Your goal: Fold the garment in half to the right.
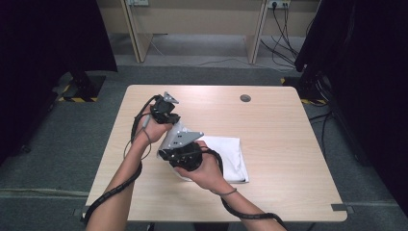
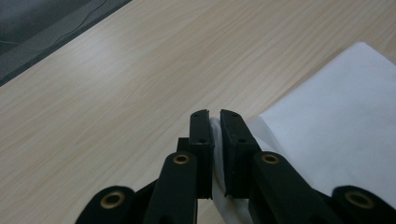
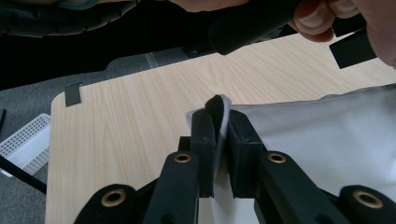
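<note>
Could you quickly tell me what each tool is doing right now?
Left tool: closed on the white cloth.
Right tool: closed on the white cloth.

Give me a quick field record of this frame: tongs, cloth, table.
work in hand: folding a white cloth on a wooden table
left tongs: shut on the cloth's edge, fabric pinched between the pads
right tongs: shut on the cloth's edge, fabric bunched up past the tips
cloth state: one side lifted off the table by both tongs, the rest lying flat
tongs spacing: close together, left of the table's middle in the high view
other: round grey cable port in the table's far side
</note>
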Tool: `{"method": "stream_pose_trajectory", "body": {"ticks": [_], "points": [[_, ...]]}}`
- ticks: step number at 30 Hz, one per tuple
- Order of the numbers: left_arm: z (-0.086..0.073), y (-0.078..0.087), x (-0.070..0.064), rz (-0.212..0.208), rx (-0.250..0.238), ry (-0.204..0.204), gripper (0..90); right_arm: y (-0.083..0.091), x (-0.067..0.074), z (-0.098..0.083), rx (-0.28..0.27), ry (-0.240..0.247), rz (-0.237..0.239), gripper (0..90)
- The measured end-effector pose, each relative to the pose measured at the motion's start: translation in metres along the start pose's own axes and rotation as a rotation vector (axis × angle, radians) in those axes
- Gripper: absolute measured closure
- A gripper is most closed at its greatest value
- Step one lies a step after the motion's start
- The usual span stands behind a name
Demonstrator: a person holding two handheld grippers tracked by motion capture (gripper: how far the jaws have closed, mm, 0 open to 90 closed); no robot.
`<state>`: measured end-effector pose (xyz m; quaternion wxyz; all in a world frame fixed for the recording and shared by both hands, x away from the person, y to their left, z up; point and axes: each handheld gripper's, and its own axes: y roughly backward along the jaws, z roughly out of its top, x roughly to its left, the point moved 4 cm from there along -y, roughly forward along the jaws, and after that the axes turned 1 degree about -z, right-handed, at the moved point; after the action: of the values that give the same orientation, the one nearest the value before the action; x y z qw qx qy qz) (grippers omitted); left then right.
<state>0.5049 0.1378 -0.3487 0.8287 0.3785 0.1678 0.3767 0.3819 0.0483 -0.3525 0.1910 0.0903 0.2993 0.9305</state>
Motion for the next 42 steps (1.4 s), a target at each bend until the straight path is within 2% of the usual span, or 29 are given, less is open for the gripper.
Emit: {"method": "stream_pose_trajectory", "body": {"ticks": [30, 42], "points": [[0.022, -0.006, -0.017, -0.018, -0.004, -0.022, 83.1, 0.022, -0.011, -0.009, -0.042, -0.036, -0.019, 82.6], [0.03, -0.011, -0.023, -0.021, -0.005, -0.019, 83.1, 0.038, -0.019, -0.016, -0.049, -0.046, -0.036, 82.6]]}}
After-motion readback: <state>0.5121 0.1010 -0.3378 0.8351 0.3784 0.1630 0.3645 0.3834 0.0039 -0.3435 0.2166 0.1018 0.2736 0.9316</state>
